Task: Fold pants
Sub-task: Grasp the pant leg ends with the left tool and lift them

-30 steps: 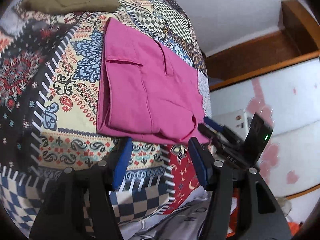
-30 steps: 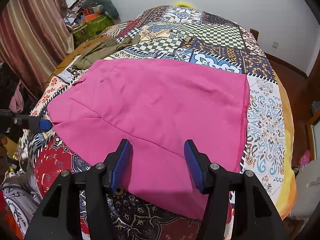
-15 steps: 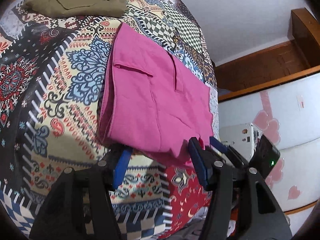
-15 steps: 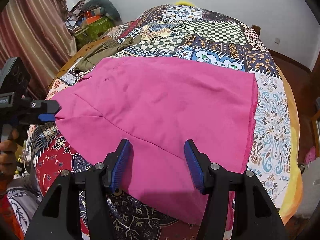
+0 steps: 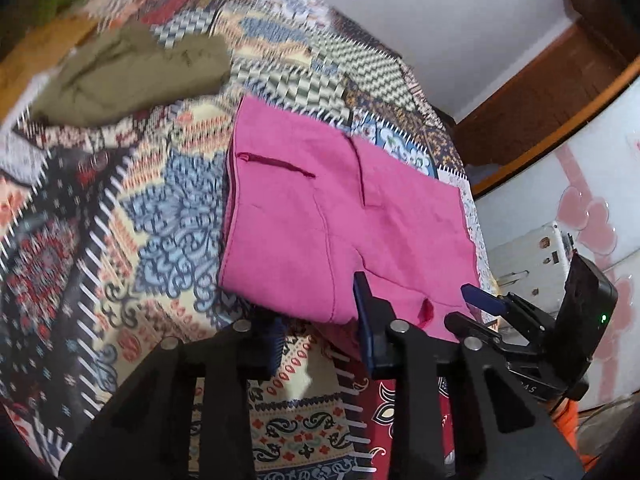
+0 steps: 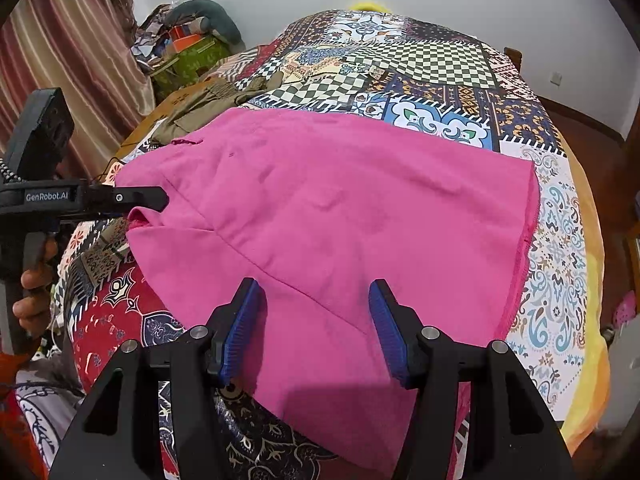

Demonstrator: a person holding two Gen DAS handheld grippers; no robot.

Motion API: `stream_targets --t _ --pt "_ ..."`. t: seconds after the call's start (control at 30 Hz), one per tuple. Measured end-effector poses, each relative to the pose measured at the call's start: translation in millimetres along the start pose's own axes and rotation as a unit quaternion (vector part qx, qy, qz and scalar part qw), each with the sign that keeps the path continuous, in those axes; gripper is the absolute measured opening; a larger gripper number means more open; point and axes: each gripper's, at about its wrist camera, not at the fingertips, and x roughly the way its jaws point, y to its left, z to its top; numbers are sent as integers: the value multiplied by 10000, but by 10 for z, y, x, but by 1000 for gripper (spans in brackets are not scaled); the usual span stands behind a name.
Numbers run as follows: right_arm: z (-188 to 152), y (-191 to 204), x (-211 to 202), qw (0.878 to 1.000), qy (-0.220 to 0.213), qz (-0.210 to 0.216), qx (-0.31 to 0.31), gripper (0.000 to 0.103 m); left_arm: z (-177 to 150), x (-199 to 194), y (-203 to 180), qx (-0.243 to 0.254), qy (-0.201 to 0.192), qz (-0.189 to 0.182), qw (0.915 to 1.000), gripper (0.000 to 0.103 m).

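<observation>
Pink pants (image 6: 340, 216) lie spread on the patterned bedspread (image 6: 420, 64); they also show in the left wrist view (image 5: 320, 216). My left gripper (image 5: 320, 340) has its jaws around the near waist corner of the pants, with the cloth lying over the left finger. It also shows from the side at the left edge of the pants (image 6: 152, 200). My right gripper (image 6: 316, 332) is open above the near hem of the pants and holds nothing. It also shows in the left wrist view (image 5: 476, 304).
Folded olive pants (image 5: 132, 76) lie at the far left of the bed, also visible in the right wrist view (image 6: 196, 108). A white cabinet (image 5: 568, 208) stands on the right. Curtains (image 6: 68, 60) and a cluttered pile (image 6: 188, 40) are at the far left.
My left gripper has moved forward onto the pants corner and its jaws have narrowed around the cloth. The right gripper has stayed nearly still and open.
</observation>
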Motion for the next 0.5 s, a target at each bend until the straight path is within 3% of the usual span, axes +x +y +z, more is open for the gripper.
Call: stream_targets --t 0.2,0.5 --pt "114 82 56 9999 35 21 -121 53 3 -203 -6 246 -375 354 9984 28" --pt "293 439 215 9979 89 183 -621 53 -199 -536 353 14 -610 678 9958 28"
